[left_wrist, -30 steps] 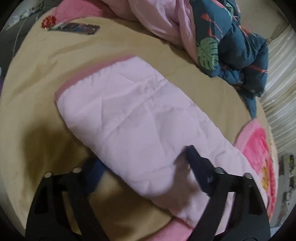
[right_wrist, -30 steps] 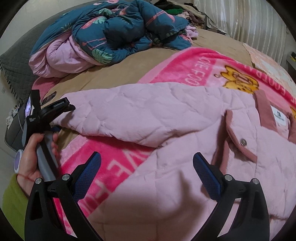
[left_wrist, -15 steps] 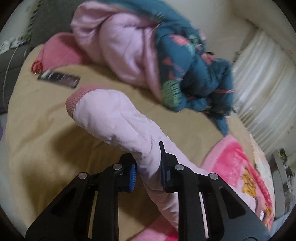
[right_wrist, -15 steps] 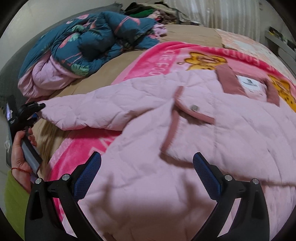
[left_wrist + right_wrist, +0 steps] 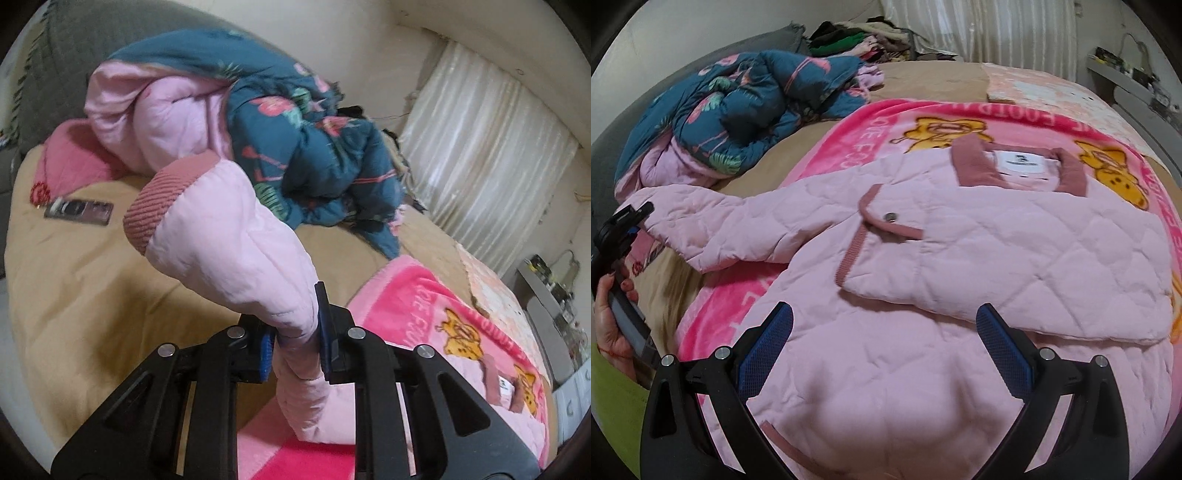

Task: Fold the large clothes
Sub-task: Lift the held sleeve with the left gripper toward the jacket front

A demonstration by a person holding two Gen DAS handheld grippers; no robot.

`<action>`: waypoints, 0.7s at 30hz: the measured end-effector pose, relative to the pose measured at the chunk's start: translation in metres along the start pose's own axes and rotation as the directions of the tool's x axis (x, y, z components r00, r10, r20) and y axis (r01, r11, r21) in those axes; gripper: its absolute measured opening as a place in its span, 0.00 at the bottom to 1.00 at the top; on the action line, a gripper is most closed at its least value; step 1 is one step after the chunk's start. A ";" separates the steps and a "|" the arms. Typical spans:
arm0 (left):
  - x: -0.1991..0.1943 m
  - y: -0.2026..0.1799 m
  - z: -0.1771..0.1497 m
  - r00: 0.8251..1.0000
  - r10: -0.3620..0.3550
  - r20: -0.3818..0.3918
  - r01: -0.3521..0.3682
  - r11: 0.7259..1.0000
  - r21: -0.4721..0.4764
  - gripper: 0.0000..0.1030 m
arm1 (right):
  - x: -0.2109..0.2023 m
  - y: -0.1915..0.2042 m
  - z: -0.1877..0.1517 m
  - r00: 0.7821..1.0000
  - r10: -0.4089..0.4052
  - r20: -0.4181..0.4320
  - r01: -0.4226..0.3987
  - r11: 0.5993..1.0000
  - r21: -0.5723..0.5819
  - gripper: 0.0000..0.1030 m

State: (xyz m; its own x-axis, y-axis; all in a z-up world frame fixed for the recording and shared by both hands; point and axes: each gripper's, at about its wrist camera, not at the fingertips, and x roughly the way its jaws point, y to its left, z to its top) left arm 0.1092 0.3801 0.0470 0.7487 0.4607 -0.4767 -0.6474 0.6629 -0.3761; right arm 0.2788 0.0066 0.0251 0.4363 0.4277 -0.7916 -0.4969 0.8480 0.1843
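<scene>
Teal duvet (image 5: 310, 147) heaped beyond sleeve (image 5: 236, 236) — phone (image 5: 79, 211) aside.

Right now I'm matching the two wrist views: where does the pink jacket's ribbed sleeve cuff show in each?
Left wrist: the sleeve cuff sits left of centre, lifted above the tan sheet.
Right wrist: not visible; the sleeve ends at the left edge, behind the left tongs.
Shared landmark: the teal floral quilt.

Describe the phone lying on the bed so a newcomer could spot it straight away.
Start at the rumpled teal floral quilt heaped at the head of the bed. Left of it, on the bare tan sheet, lies a flat dark phone. It is the only hard, glossy rectangle among soft fabrics, beside a small red ornament.
</scene>
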 end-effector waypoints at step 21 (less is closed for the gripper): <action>-0.081 -0.125 -0.008 0.989 -0.144 0.032 0.133 0.966 0.223 0.11 | -0.084 -0.063 -0.020 0.991 -0.013 0.134 -0.001 0.995 0.103 0.96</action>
State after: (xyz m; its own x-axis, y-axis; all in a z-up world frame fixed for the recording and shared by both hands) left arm 0.1285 0.2556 0.1260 0.8382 0.3792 -0.3920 -0.4937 0.8330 -0.2498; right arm 0.2586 -0.0889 0.0684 0.5390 0.4549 -0.7089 -0.4175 0.8752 0.2442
